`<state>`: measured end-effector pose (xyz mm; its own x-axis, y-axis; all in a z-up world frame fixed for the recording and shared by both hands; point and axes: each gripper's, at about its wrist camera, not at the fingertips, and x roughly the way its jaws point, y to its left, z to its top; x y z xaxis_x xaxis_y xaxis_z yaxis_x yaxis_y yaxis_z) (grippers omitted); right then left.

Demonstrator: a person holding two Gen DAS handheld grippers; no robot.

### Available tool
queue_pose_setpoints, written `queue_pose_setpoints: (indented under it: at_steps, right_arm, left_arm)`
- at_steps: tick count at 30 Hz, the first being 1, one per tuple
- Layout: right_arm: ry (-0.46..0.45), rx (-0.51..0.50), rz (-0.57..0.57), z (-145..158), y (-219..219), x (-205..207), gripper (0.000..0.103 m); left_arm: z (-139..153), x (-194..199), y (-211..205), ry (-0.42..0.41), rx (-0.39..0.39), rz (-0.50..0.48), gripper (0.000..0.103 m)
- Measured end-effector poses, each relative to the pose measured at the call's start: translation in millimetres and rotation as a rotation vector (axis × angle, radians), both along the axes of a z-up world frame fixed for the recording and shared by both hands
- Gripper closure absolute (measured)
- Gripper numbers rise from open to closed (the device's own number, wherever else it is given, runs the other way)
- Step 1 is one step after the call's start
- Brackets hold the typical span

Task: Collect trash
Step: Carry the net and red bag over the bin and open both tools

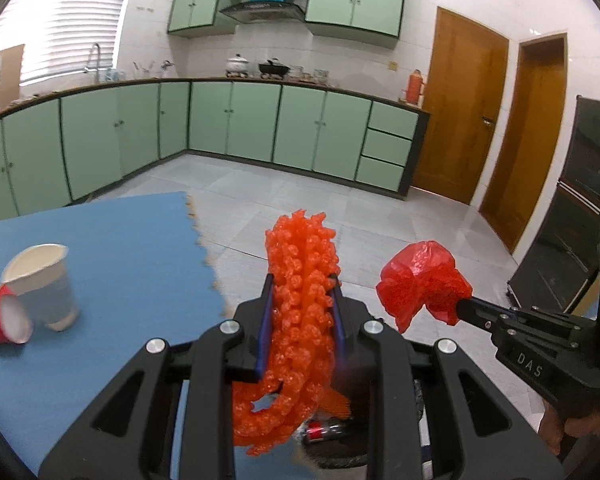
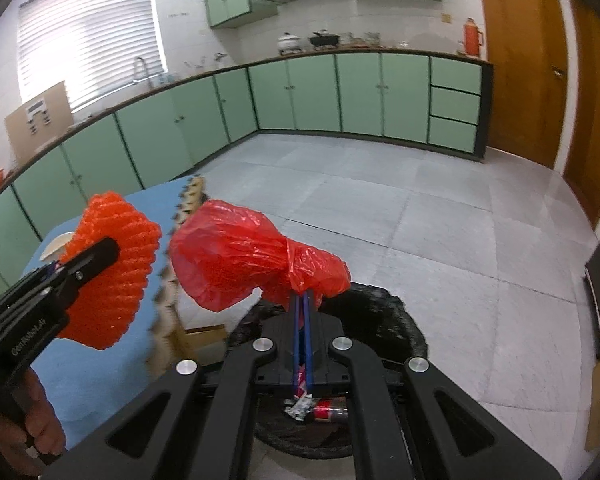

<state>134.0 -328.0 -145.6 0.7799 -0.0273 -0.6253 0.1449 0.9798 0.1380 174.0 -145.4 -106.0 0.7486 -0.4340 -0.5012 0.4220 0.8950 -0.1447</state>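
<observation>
Both hands carry trash, and the step in hand looks like dropping it into the black-lined trash bin (image 2: 384, 320) that sits on the floor below the grippers, just beside the blue surface (image 1: 120, 248). To do it well, each piece should hang right over the open mouth of the bin before the jaws let go, because both pieces are light and could float off to the side or catch on the rim. The left gripper (image 1: 302, 280) has its jaws narrow and pressed on an orange foam net (image 1: 300, 300), which sticks up past the tips and also dangles down behind them. The right gripper (image 2: 302, 294) has its jaws tight together on the knotted neck of a red plastic bag (image 2: 240, 256), with the puffy part out in front. Both grippers point forward and tilt down a little, side by side and near each other. A white paper cup (image 1: 44, 284) and a tipped red cup (image 1: 4, 316) wait on the surface, touching, probably next. Some wrappers and a can (image 2: 328, 414) already lie in the bin.
</observation>
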Motion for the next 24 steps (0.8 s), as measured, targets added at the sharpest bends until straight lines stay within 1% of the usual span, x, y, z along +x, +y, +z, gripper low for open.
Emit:
queue_pose_setpoints:
  at_steps: [7,10,12,15,18,21,22,23,24]
  right_arm:
    - [0.06,0.013,-0.058,-29.5,-36.4,10.0,0.101]
    - [0.087,0.018,-0.078,-41.8,-46.8,14.3,0.101]
    - [0.104,0.024,-0.088,-49.6,-51.7,19.0,0.101]
    - [0.125,0.024,-0.092,-58.9,-56.2,27.5,0.101]
    - [0.14,0.027,-0.088,-67.8,-56.2,32.2,0.1]
    - [0.152,0.038,-0.08,-71.1,-54.0,38.2,0.094]
    - [0.154,0.038,-0.077,-71.3,-54.9,41.0,0.09]
    - [0.158,0.035,-0.075,-71.8,-53.5,42.8,0.075]
    - [0.16,0.03,-0.077,-72.1,-51.9,42.7,0.063]
  left_arm:
    - [-28.7,23.8,-42.8,0.056,0.022,-0.077,0.078]
    - [-38.6,32.4,-50.8,0.078,0.031,-0.094,0.072]
    - [-39.5,38.7,-51.1,0.092,0.027,-0.095,0.06]
    - [-41.7,43.6,-48.6,0.103,0.018,-0.097,0.051]
    - [-42.2,47.2,-49.7,0.107,0.017,-0.088,0.05]
    - [-41.1,49.7,-43.8,0.108,0.011,-0.071,0.048]
    - [-39.4,49.5,-42.6,0.106,0.009,-0.065,0.048]
    - [-37.9,49.7,-39.8,0.104,0.007,-0.058,0.048]
    - [-36.3,50.0,-36.0,0.101,0.004,-0.049,0.047]
